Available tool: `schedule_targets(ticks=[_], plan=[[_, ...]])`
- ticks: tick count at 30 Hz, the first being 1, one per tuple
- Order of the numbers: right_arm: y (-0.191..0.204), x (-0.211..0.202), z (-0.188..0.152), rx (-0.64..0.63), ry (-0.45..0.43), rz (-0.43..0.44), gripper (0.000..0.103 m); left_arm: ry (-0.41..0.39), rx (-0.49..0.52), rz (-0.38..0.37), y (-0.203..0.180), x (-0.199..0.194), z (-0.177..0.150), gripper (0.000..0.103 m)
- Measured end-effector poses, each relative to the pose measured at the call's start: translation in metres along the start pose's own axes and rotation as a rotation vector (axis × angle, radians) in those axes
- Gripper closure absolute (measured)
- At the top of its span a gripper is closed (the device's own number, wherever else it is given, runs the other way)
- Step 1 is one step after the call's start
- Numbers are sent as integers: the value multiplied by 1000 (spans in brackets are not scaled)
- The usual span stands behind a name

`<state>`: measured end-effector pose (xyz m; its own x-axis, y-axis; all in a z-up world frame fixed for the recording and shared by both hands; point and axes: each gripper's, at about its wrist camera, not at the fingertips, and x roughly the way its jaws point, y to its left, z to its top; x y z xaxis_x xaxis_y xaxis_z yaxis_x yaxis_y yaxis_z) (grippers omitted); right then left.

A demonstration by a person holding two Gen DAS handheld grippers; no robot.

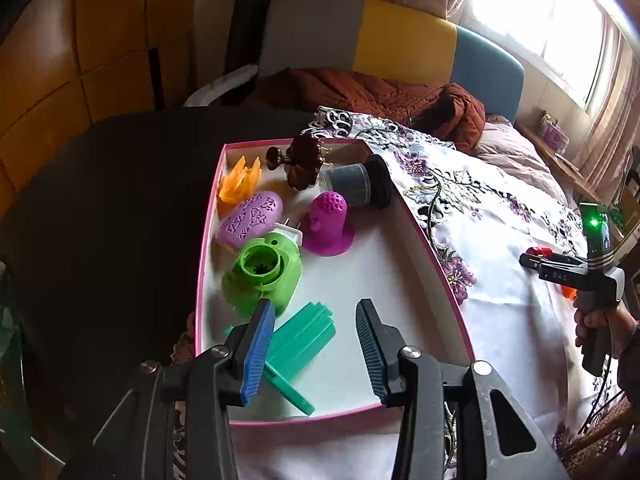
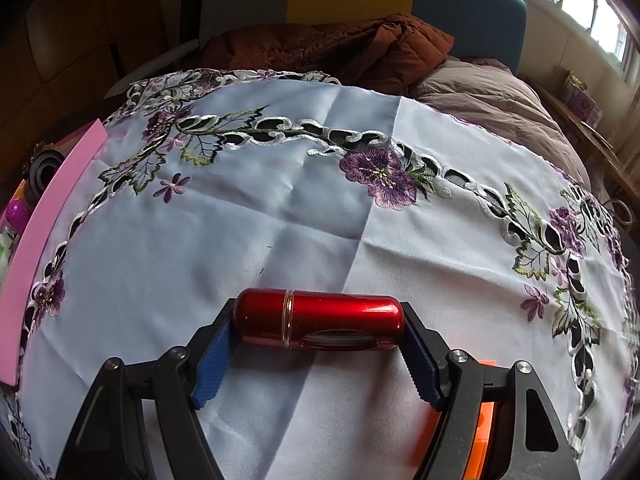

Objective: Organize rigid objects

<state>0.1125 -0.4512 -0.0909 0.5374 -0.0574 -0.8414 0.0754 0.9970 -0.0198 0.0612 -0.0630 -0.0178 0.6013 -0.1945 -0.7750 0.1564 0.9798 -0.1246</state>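
Red and shiny, the little metal tube (image 2: pixel 318 322) is sitting crosswise between my right gripper (image 2: pixel 318 348) pads, and both ends are touching them, so I am squeezing it tight. It is hanging just over the white cloth with purple flowers (image 2: pixel 280 208). An orange thing (image 2: pixel 482 436) is peeking out under that gripper, just beside it.

My left gripper (image 1: pixel 316 344) is holding nothing; its jaws are standing partly apart over the near end of the pink-edged box (image 1: pixel 420 240). Right under it a teal ridged piece (image 1: pixel 298 340) is lying in the box. Just past that I am seeing a green round thing (image 1: pixel 262 276), then a purple patterned oval (image 1: pixel 250 220) and a pink dotted dome (image 1: pixel 328 220). At the far end an orange spiky piece (image 1: pixel 240 184), a dark brown clip (image 1: pixel 304 162) and a grey jar on its side (image 1: pixel 360 184) are resting.

A hand (image 1: pixel 600 320) is holding the right gripper well off to the side.
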Motion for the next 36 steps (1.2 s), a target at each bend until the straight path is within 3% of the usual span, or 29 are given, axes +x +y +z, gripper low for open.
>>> schedule_targets(ticks=[6, 24, 25, 27, 28, 31, 34, 36], plan=[[5, 0, 3, 54, 37, -55, 28, -2, -16, -12, 9, -5, -8, 60], [16, -8, -9, 212, -16, -198, 30, -28, -70, -3, 42, -22, -25, 61], [17, -9, -8, 217, -11, -196, 31, -28, -75, -4, 43, -23, -25, 61], [22, -13, -5, 211, 0, -187, 56, -35, -82, 1, 46, -24, -25, 61], [27, -15, -4, 199, 4, -186, 61, -36, -83, 4, 48, -24, -26, 61], [40, -17, -4, 149, 6, -161, 64, -30, -92, 6, 51, -23, -27, 61], [34, -18, -8, 184, 8, -133, 62, -30, -94, 0, 51, -24, -27, 61], [21, -22, -11, 265, 28, -86, 35, -35, -91, -3, 50, -25, -27, 61]])
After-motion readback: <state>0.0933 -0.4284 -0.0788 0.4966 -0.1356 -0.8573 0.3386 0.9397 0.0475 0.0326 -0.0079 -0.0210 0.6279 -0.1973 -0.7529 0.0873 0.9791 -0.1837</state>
